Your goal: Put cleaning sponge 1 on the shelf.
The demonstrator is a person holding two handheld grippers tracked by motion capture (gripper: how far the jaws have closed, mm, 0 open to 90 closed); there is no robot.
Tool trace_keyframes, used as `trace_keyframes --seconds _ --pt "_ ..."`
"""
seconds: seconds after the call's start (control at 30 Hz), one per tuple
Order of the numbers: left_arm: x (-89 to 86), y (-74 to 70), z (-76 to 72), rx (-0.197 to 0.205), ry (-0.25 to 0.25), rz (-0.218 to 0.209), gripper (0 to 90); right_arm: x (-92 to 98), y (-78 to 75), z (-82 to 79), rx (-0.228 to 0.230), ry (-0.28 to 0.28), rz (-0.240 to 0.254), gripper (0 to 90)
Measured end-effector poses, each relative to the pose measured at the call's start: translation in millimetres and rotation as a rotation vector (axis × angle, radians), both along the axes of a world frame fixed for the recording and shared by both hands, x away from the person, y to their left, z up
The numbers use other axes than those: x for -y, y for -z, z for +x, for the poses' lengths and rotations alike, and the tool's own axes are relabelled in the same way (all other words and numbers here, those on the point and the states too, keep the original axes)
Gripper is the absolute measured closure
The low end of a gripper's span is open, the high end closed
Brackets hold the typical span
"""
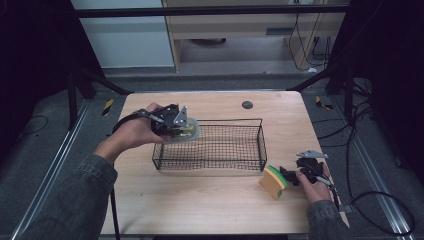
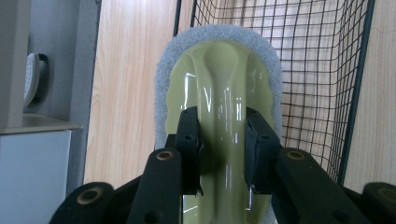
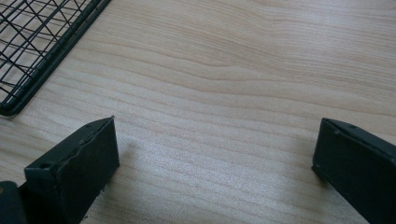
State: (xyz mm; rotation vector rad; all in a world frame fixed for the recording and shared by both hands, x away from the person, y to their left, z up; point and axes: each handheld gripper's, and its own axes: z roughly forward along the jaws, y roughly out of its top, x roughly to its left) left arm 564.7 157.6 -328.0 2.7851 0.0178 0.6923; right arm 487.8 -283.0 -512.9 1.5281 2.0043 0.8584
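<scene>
My left gripper (image 1: pixel 181 126) is shut on the glossy yellow-green handle of a scrubber (image 1: pixel 190 133) with a grey pad rim. It holds the scrubber over the left end of a black wire basket (image 1: pixel 261 145). In the left gripper view the jaws of the left gripper (image 2: pixel 219 121) pinch the scrubber's (image 2: pixel 219 65) raised middle ridge, with the basket's mesh (image 2: pixel 317 70) just behind. My right gripper (image 1: pixel 293 175) rests low at the table's right front, beside a yellow, green and orange sponge (image 1: pixel 273 182). In its own view the right gripper (image 3: pixel 215 149) stands wide open over bare wood, the basket's corner (image 3: pixel 42 42) at upper left.
The wooden table (image 1: pixel 200 205) has a small black round mark (image 1: pixel 247 104) near its far edge. Cables (image 1: pixel 380 200) lie on the floor to the right. A pale cabinet (image 1: pixel 230 35) stands beyond the table.
</scene>
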Motion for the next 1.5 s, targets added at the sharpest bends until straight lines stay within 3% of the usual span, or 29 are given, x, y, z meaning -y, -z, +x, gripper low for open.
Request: trace_keyframes --seconds 0.4,0.53,1.5 --pt "-2.9 18.4 2.9 -0.032 0.016 -0.005 70.5 0.0 0.0 0.0 0.0 0.0 0.001 0.6" --pt "-3.6 24.5 3.5 -0.043 0.017 0.015 70.5 0.0 0.1 0.0 0.002 0.0 -0.001 0.6" --pt "-10.6 49.5 7.9 -0.097 0.004 0.032 70.5 -0.1 0.1 0.0 0.002 0.0 0.001 0.6"
